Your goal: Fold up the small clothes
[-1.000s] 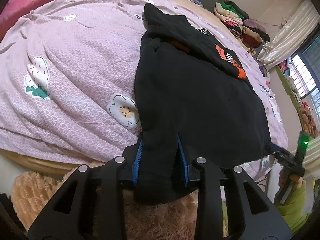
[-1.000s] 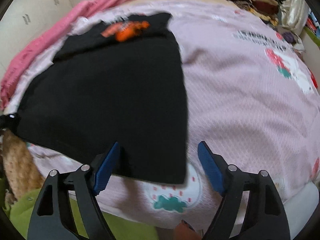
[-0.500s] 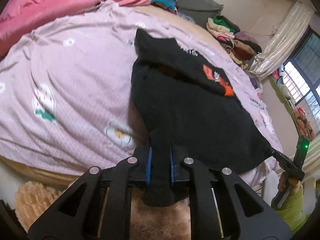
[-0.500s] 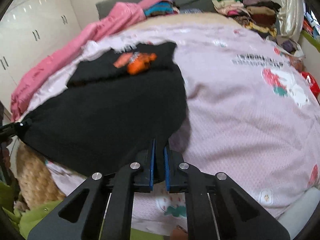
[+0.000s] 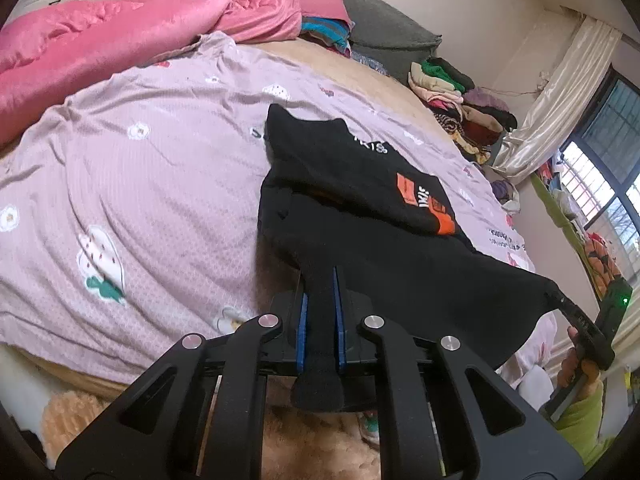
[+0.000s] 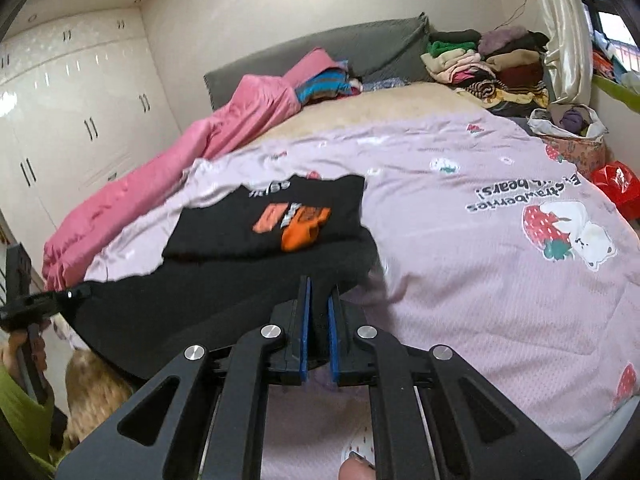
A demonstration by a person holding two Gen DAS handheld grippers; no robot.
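Observation:
A black T-shirt (image 5: 360, 216) with an orange print lies on the pink bedsheet (image 5: 140, 184), its upper part folded over. My left gripper (image 5: 319, 300) is shut on the shirt's near-left hem corner. My right gripper (image 6: 319, 312) is shut on the near-right hem corner of the same shirt (image 6: 248, 288). The hem is lifted off the bed and stretched between both grippers. The right gripper also shows at the far right of the left wrist view (image 5: 560, 300), and the left gripper at the left edge of the right wrist view (image 6: 72, 294).
A pink quilt (image 5: 100, 40) lies along the bed's far left. Stacks of folded clothes (image 6: 488, 60) sit at the head near the curtain. A grey headboard (image 6: 360, 48) is behind. A basket (image 6: 568, 136) and red bag (image 6: 616, 184) stand beside the bed.
Both grippers have closed on the hem corners; the right one was open a second ago. Both have risen, lifting the near hem off the bed.

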